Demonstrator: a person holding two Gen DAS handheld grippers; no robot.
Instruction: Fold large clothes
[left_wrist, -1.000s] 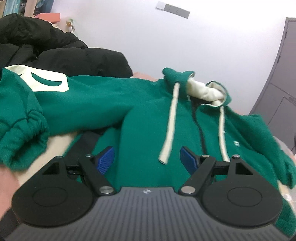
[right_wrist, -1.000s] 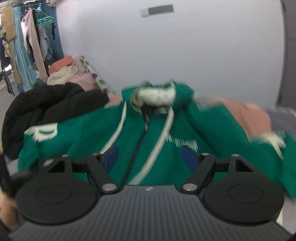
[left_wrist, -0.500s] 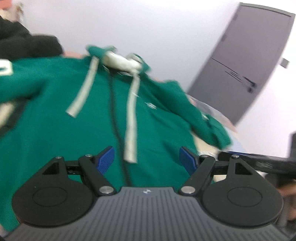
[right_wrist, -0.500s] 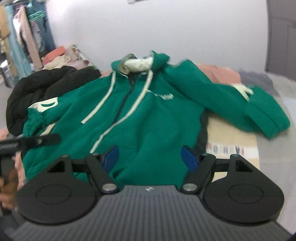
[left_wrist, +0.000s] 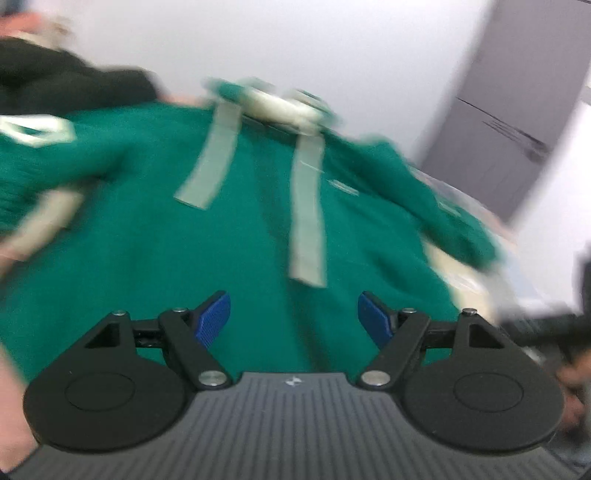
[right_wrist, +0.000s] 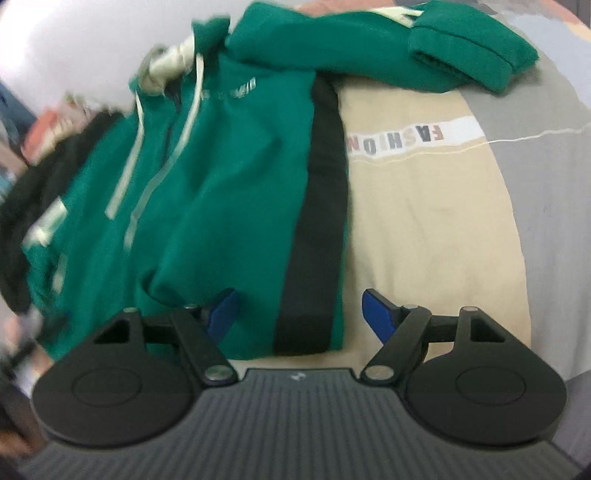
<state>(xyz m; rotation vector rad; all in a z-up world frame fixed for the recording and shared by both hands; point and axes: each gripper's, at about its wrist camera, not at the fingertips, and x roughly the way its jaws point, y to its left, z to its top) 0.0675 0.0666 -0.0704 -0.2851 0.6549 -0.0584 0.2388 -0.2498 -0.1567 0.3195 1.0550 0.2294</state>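
Motion blur across the left wrist view, much heavier than a second ago, when the same camera sat low and steady over the chest. Left gripper (left_wrist: 293, 314) spread wide, blue pads apart, nothing between them, as in both earlier frames. Now looks up the middle of the green hoodie (left_wrist: 240, 229), both drawstrings (left_wrist: 308, 214) and the zip line centred, where a second ago the left sleeve and its pale patch filled the near left. Door (left_wrist: 517, 122) swung into the far right. Black coat (left_wrist: 66, 85) far left, touching the hoodie's shoulder.

Right wrist view sharper and tilted steeply down. Right gripper (right_wrist: 299, 314) also wide apart and empty, hanging just over the hoodie's (right_wrist: 221, 177) near right hem corner, with the black side stripe (right_wrist: 317, 221) between the pads. Half a second ago took in the whole garment from further back; now closed in on that corner. Hoodie spread flat, front up, on a beige sheet (right_wrist: 424, 221), right sleeve (right_wrist: 406, 48) thrown out far right.

Probably a bottom-hem grab coming, right side nearly placed, left side not yet settled. No fold made yet.
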